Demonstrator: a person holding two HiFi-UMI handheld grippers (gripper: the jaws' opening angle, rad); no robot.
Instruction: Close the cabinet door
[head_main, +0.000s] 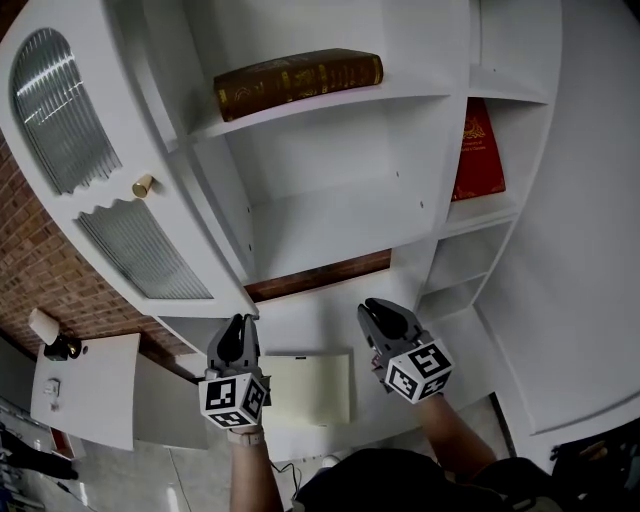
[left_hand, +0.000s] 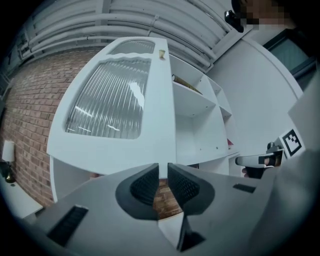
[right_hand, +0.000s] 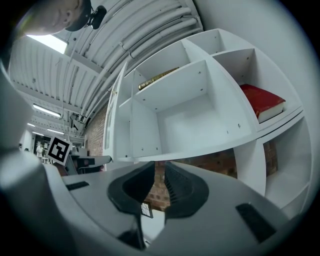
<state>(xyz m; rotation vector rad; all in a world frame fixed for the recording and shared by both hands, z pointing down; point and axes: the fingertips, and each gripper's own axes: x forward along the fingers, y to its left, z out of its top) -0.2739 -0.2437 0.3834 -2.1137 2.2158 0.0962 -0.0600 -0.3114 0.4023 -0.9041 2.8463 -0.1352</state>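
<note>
Head view, L to R. Far L: brick wall (head_main: 30, 260). Next, the cabinet door (head_main: 110, 170) (ribbed glass panes, brass knob (head_main: 143, 185)) stands swung wide open, L of the white cabinet (head_main: 330, 215). L gripper (head_main: 238, 325): jaws clamped on the door's lower corner edge. Brown book (head_main: 297, 80) lies on the upper shelf. R gripper (head_main: 378, 312): jaws slightly apart, nothing betw. them, below the centre compartment. Red book (head_main: 477, 150) in R compartment.

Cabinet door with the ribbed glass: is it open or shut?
Open. The cabinet door stands swung out to the left, leaving the shelf and the brown book uncovered.
</note>
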